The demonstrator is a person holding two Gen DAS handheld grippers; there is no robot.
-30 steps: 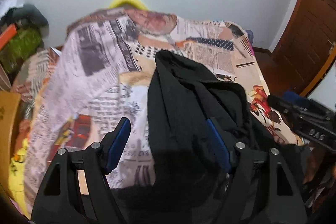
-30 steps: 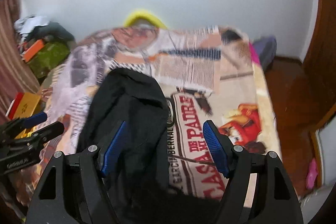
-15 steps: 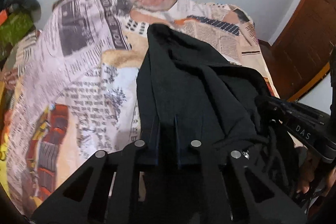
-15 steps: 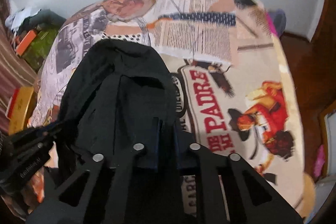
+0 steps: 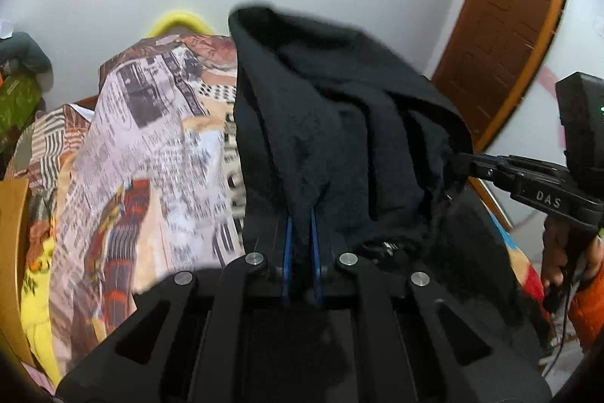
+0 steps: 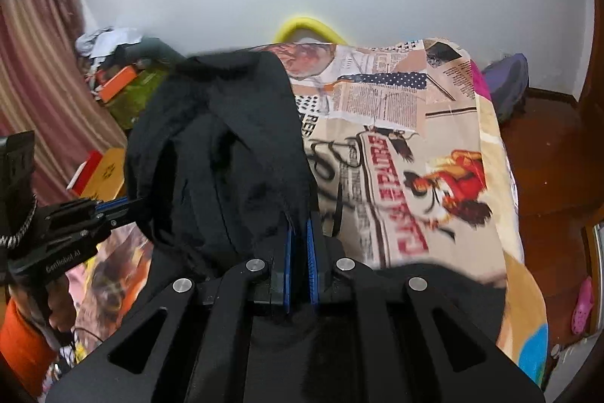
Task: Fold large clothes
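Both sets of jaws are clamped on cloth: the left gripper (image 5: 301, 244) has its blue pads closing, by now almost together, with a fold of the black garment (image 5: 339, 123) pinched between them, and the right gripper (image 6: 298, 244) is pressed tight on another part of the same near edge. The garment rises from each set of jaws and runs away from them toward the far wall, its long axis lying along the length of the bed (image 6: 434, 146), over the bed's newspaper-print cover. Its far end (image 5: 256, 16) stands up as a rumpled peak above the bed's far half; whether that end rests on the cover or hangs clear cannot be told. Seen from the left wrist, the right gripper enters at the garment's right flank; seen from the right wrist, the left gripper (image 6: 124, 204) enters at its left flank, so the two grips sit at opposite sides of the near edge, neither noticeably closer to the far end. Judgement: the fold in hand turns on carrying this held near edge along the long axis toward the far end, both hands travelling evenly; an uneven carry would likely skew the fold across the bed
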